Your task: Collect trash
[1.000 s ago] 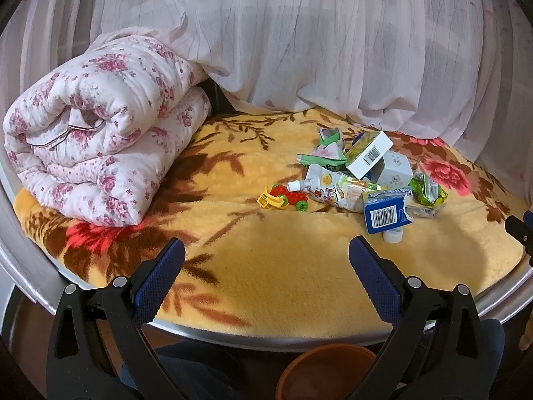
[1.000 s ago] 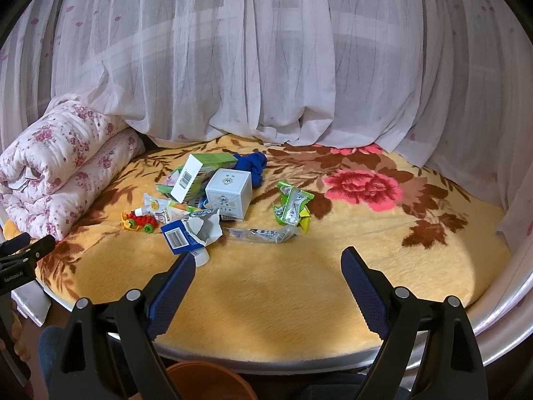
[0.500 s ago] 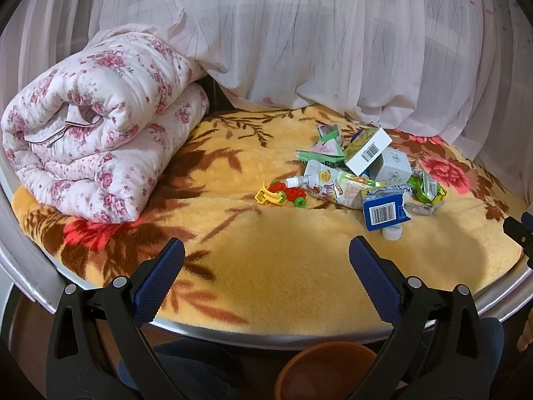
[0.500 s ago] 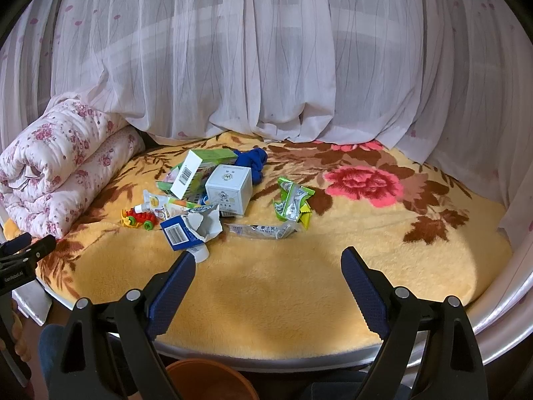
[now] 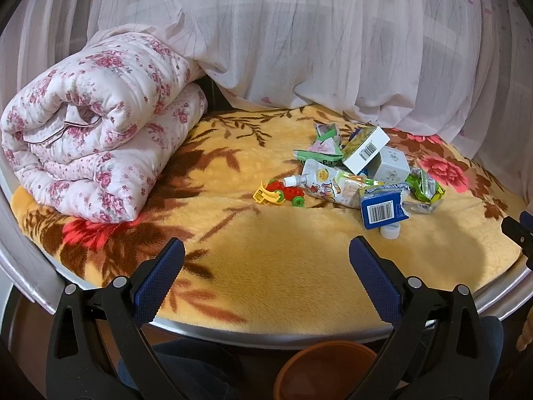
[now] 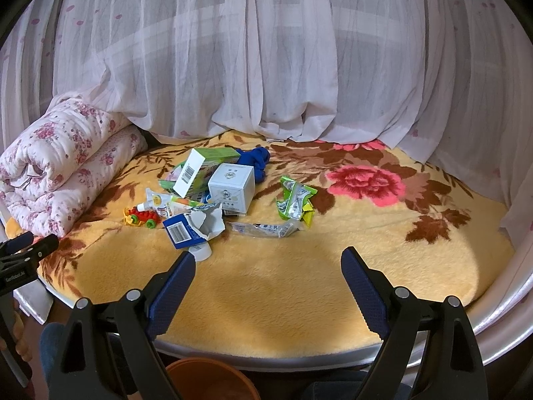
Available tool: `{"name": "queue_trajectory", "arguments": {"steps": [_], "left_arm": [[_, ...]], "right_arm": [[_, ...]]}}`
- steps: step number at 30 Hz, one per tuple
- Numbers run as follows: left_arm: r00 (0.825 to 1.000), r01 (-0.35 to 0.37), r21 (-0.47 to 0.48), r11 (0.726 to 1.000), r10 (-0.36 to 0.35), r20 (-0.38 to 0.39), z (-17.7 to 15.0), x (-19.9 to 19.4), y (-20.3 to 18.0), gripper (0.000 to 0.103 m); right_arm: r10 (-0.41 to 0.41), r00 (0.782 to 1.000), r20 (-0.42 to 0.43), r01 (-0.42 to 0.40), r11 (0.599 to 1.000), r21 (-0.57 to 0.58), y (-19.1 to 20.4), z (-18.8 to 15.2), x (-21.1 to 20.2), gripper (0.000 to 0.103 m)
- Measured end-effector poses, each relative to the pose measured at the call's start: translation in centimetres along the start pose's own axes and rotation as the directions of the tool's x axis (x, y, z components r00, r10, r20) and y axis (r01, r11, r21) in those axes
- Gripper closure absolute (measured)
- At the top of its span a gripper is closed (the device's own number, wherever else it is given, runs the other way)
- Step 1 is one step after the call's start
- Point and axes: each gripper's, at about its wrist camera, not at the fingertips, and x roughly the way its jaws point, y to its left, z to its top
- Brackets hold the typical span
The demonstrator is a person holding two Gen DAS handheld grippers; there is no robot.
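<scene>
A pile of trash lies on the yellow flowered blanket (image 5: 266,260): a torn blue carton (image 5: 383,208) (image 6: 186,230), a white-green box (image 5: 366,148) (image 6: 200,170), a white cube box (image 6: 233,188), a squeeze pouch (image 5: 329,183), green wrappers (image 6: 294,200), a clear wrapper (image 6: 266,228) and a white cap (image 6: 201,251). My left gripper (image 5: 266,260) is open and empty, near the bed's front edge, short of the pile. My right gripper (image 6: 268,266) is open and empty, just in front of the pile.
A rolled floral quilt (image 5: 93,126) lies at the left. A small toy car (image 5: 279,193) and a blue cloth (image 6: 256,158) lie by the trash. An orange bucket (image 5: 326,373) (image 6: 210,380) stands below the bed edge. Sheer curtains (image 6: 266,66) hang behind.
Both grippers have drifted slightly toward the bed; the pile sits a little lower and nearer in both views. Nothing was touched.
</scene>
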Motion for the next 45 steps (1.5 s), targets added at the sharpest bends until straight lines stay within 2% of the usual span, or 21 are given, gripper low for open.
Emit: {"name": "queue_trajectory", "arguments": {"steps": [15, 20, 23, 27, 30, 32, 36, 39, 42, 44, 45], "left_arm": [[1.0, -0.005, 0.003, 1.0, 0.005, -0.005, -0.3, 0.1, -0.4, 0.007], [1.0, -0.004, 0.012, 1.0, 0.004, -0.016, -0.6, 0.3, -0.4, 0.007], [0.999, 0.002, 0.025, 1.0, -0.001, -0.039, -1.3, 0.6, -0.2, 0.007], [0.997, 0.004, 0.035, 0.999, -0.001, -0.08, -2.1, 1.4, 0.2, 0.007], [0.994, 0.002, 0.033, 0.999, 0.001, -0.111, -2.7, 1.9, 0.6, 0.007], [0.992, 0.0, 0.034, 0.999, 0.004, -0.126, -3.0, 2.2, 0.9, 0.007], [0.99, -0.013, 0.031, 0.999, 0.017, -0.142, -3.3, 2.6, 1.5, 0.007], [0.988, -0.018, 0.018, 1.0, 0.021, -0.15, -3.3, 2.9, 1.9, 0.007], [0.988, -0.025, 0.007, 1.0, 0.025, -0.153, -3.2, 3.1, 2.3, 0.007], [0.987, -0.028, 0.003, 1.0, 0.029, -0.156, -3.2, 3.2, 2.6, 0.007], [0.987, -0.029, 0.0, 1.0, 0.029, -0.158, -3.2, 3.3, 2.7, 0.007]], "right_arm": [[0.02, 1.0, -0.016, -0.02, 1.0, -0.001, 0.6, 0.1, 0.1, 0.015], [0.067, 0.997, -0.027, -0.068, 0.998, -0.008, 1.0, -0.1, 0.7, 0.014], [0.141, 0.99, -0.031, -0.142, 0.989, -0.047, 2.0, -0.1, 1.8, 0.014], [0.256, 0.965, -0.059, -0.261, 0.959, -0.114, 3.8, 0.2, 4.7, 0.014], [0.282, 0.954, -0.102, -0.294, 0.947, -0.13, 4.9, 0.8, 7.8, 0.015], [0.322, 0.938, -0.13, -0.338, 0.933, -0.126, 5.3, 1.3, 10.0, 0.02], [0.347, 0.92, -0.183, -0.373, 0.918, -0.133, 5.7, 2.0, 13.7, 0.026], [0.386, 0.889, -0.246, -0.424, 0.897, -0.126, 6.1, 2.4, 16.6, 0.033], [0.418, 0.863, -0.285, -0.465, 0.877, -0.122, 6.8, 2.6, 18.2, 0.046], [0.45, 0.833, -0.32, -0.505, 0.856, -0.11, 7.3, 2.6, 19.2, 0.066], [0.474, 0.814, -0.336, -0.531, 0.842, -0.095, 7.6, 2.5, 19.4, 0.069]]}}
